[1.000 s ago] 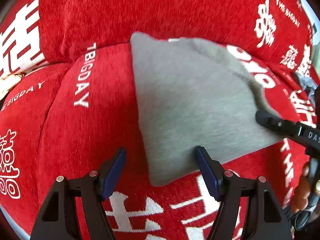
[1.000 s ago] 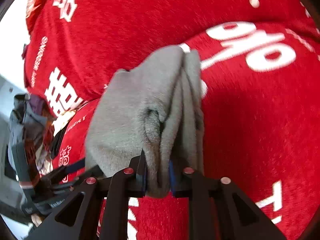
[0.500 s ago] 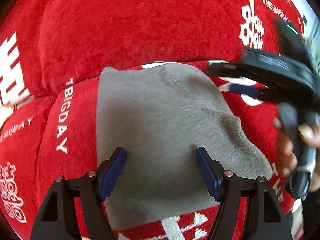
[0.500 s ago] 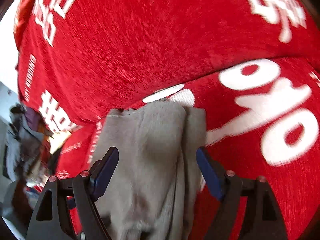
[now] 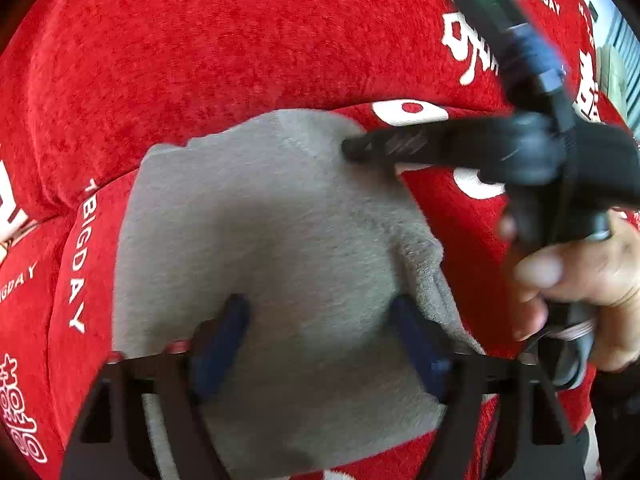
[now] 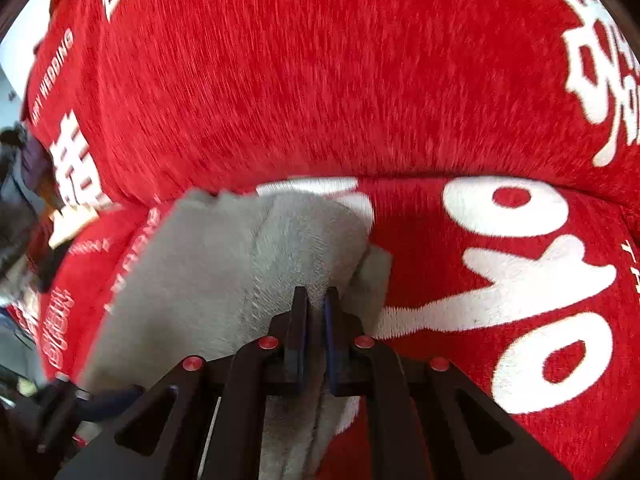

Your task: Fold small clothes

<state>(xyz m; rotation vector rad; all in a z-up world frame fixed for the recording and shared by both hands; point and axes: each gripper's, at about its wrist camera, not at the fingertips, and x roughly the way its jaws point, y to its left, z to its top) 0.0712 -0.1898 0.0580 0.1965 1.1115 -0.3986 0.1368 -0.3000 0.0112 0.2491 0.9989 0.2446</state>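
Looks like a home living room, plush red sofa cover with white wedding lettering (image 6: 320, 80), window daylight at the edge (image 5: 618, 60)

Your way to the right of the folded grey fleece cloth (image 6: 224, 280) is open: bare red chenille sofa seat with white lettering (image 6: 500, 280). Straight ahead, the red sofa backrest (image 6: 320, 80) rises just behind the cloth and blocks any forward reach. In the left wrist view, your right tool (image 5: 352, 148) crosses the cloth's far right corner, crowding that side.
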